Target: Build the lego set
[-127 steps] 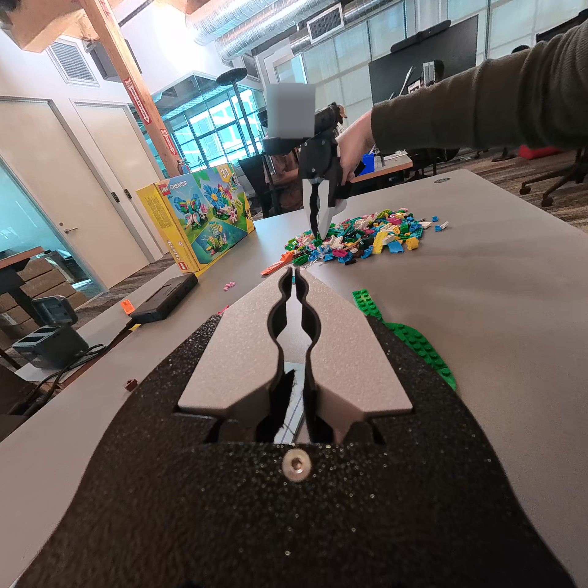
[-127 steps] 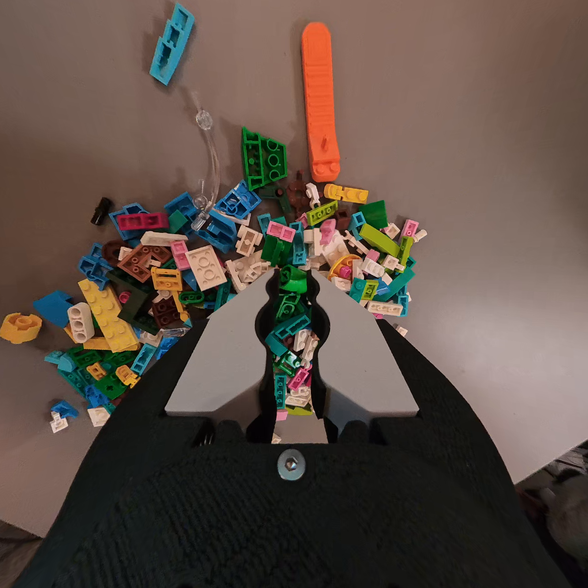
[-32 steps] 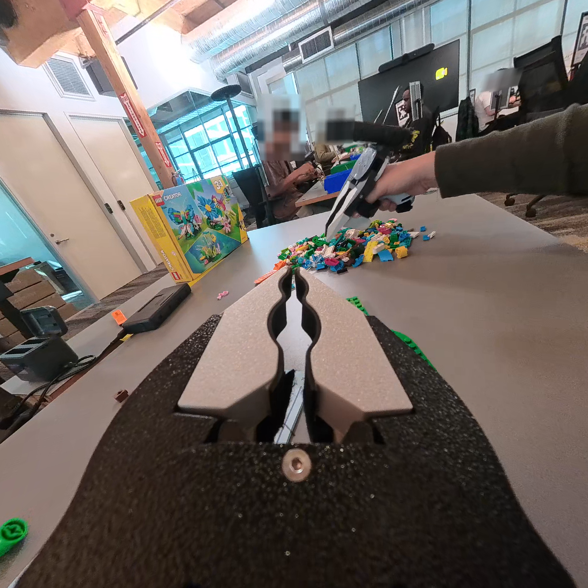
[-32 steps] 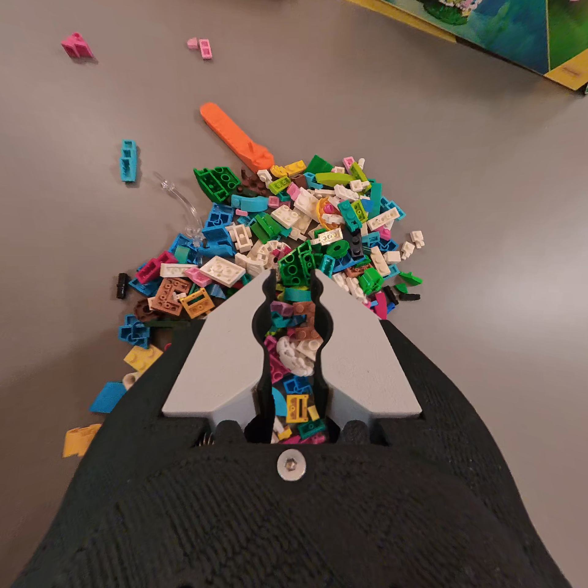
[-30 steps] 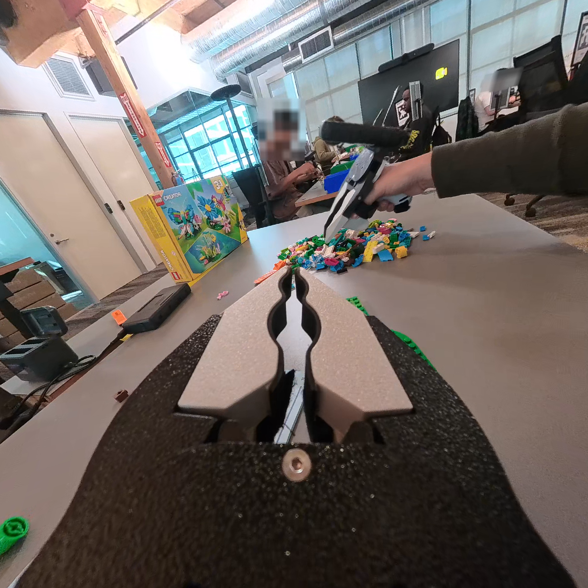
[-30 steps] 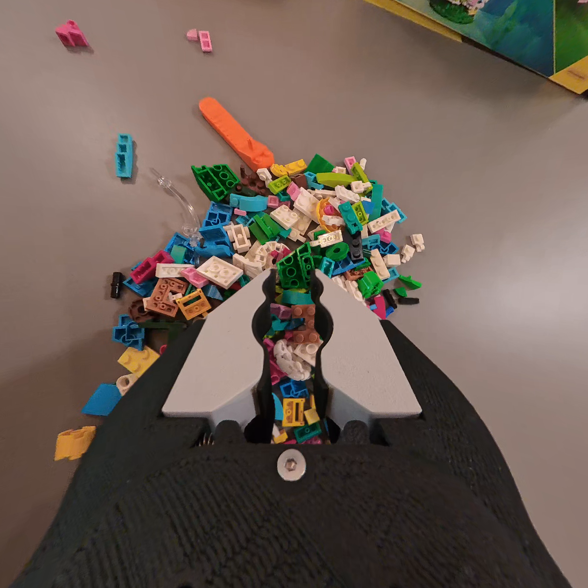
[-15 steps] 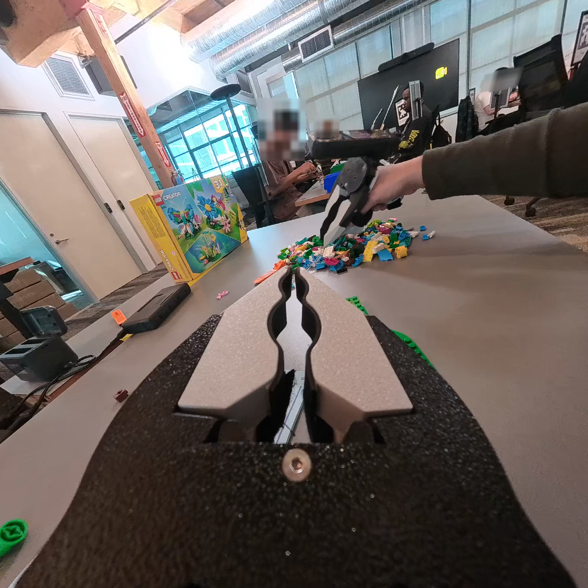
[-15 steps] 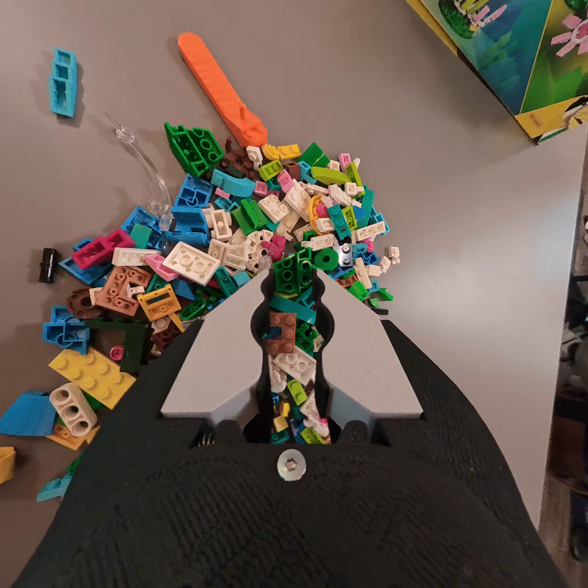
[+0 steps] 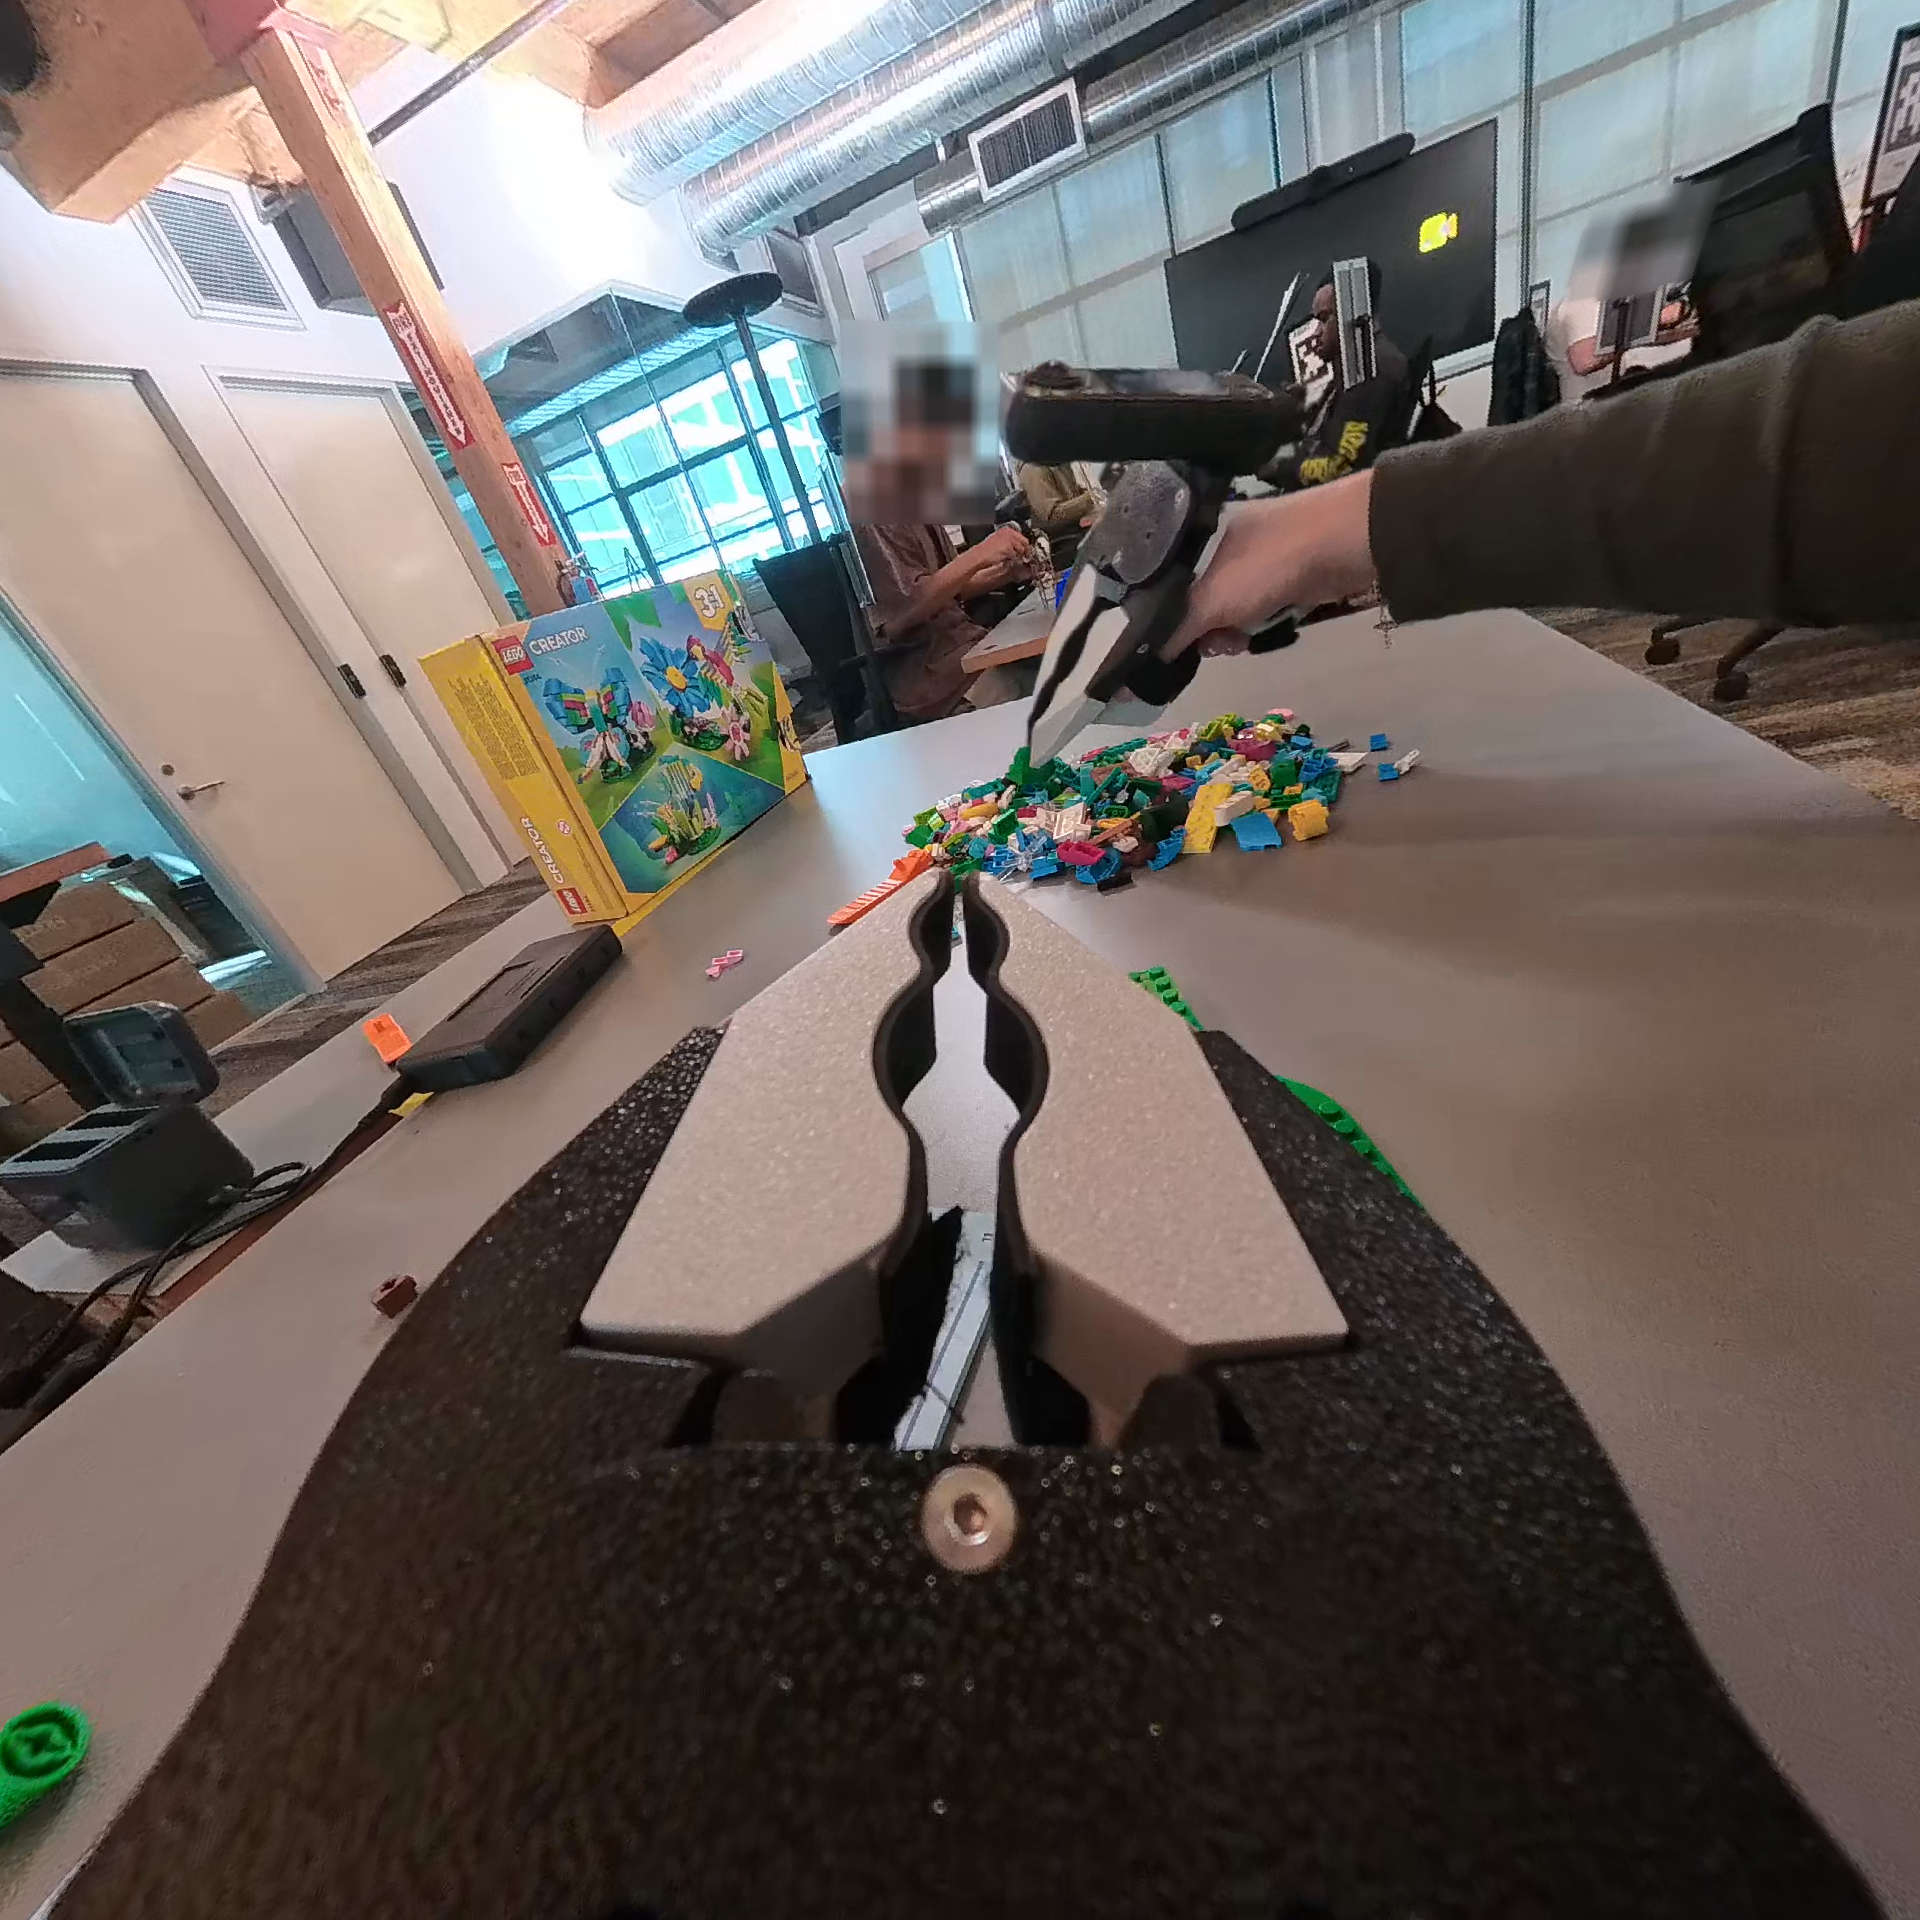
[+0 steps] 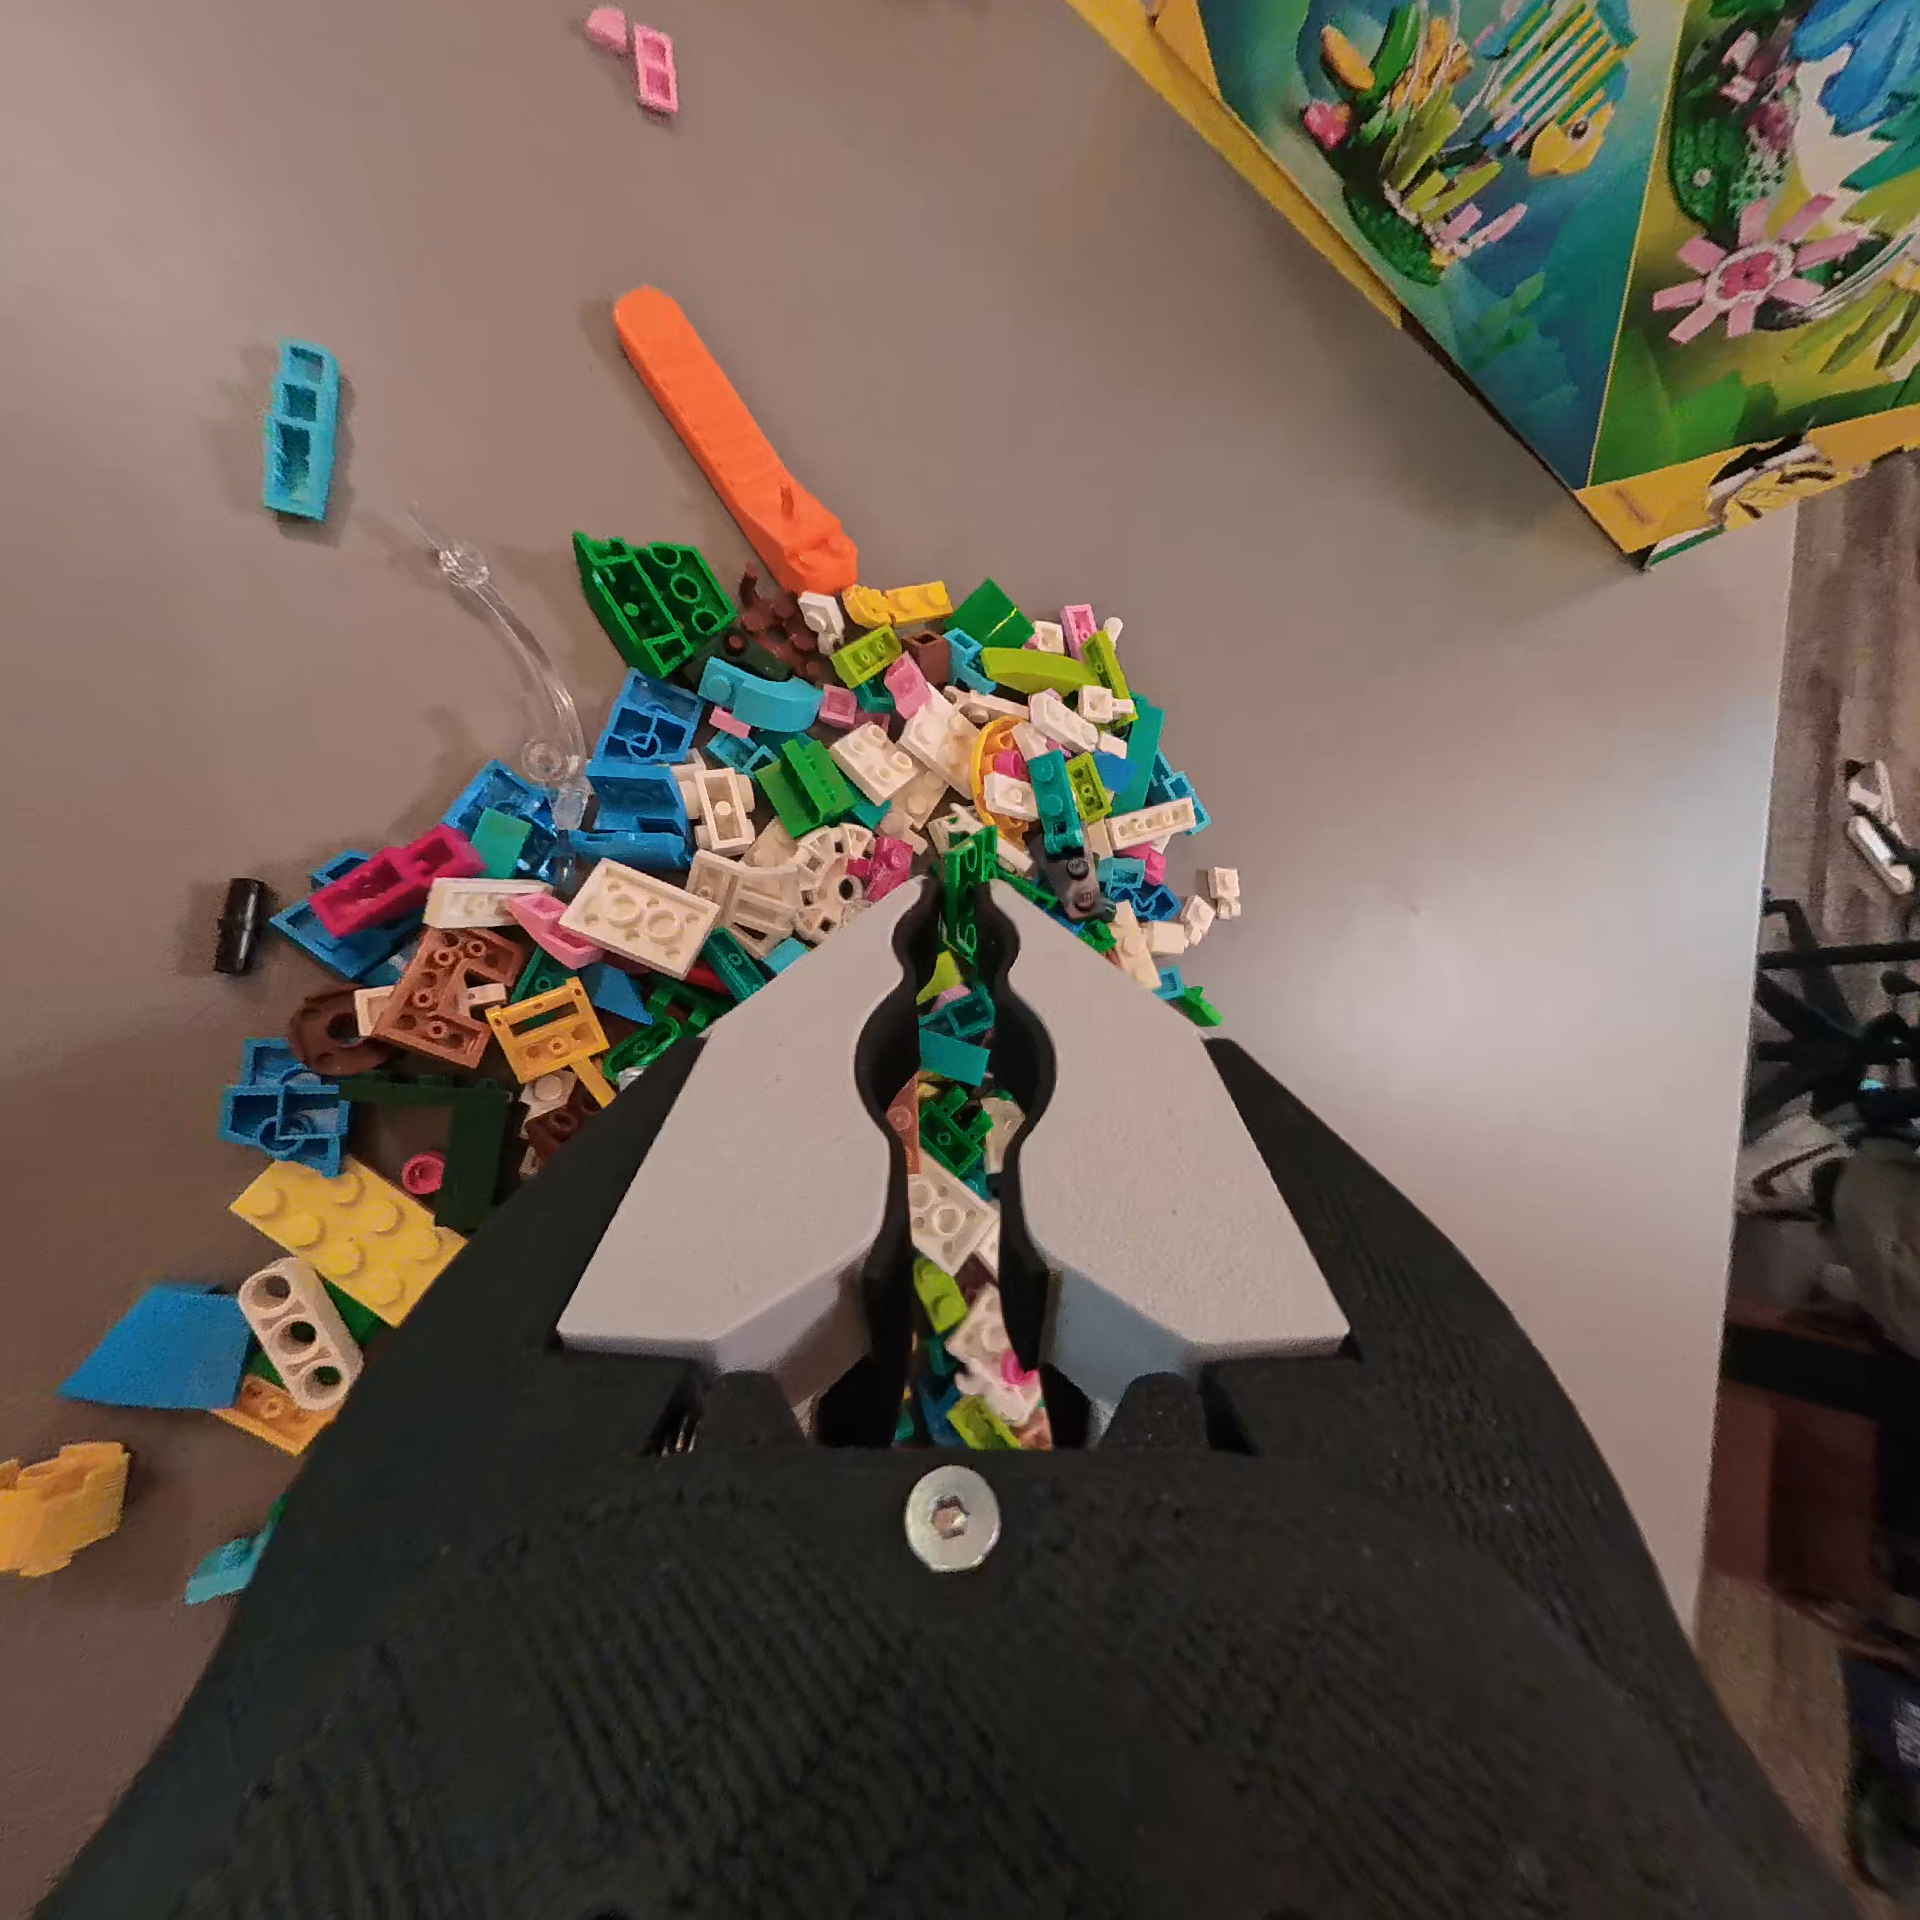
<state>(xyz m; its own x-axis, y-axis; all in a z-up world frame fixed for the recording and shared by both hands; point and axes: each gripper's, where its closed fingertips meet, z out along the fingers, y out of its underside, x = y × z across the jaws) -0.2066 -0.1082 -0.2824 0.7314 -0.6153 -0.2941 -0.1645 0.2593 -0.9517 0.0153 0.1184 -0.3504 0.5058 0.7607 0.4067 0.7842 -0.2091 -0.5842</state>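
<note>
We've got our right gripper [image 10: 958,894] pinched on a green plate [image 10: 966,883] atop the brick pile [image 10: 727,883], lifting it clear, while our left gripper [image 9: 956,896], nearly closed and empty, waits beside the green baseplate [image 9: 1340,1132].

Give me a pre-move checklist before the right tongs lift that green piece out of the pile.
1. Right tongs closed on the green plate: ok, tips pinch it edge-on.
2. Grip secure: cannot tell, only the tips hold it.
3. Neighbouring bricks of the brick pile free of the plate: cannot tell, they crowd it.
4. Left tongs empty and nearly shut: ok.
5. Green baseplate lies by the left tongs: ok, partly hidden.
6. Orange brick separator clear of the lift: ok.
</note>
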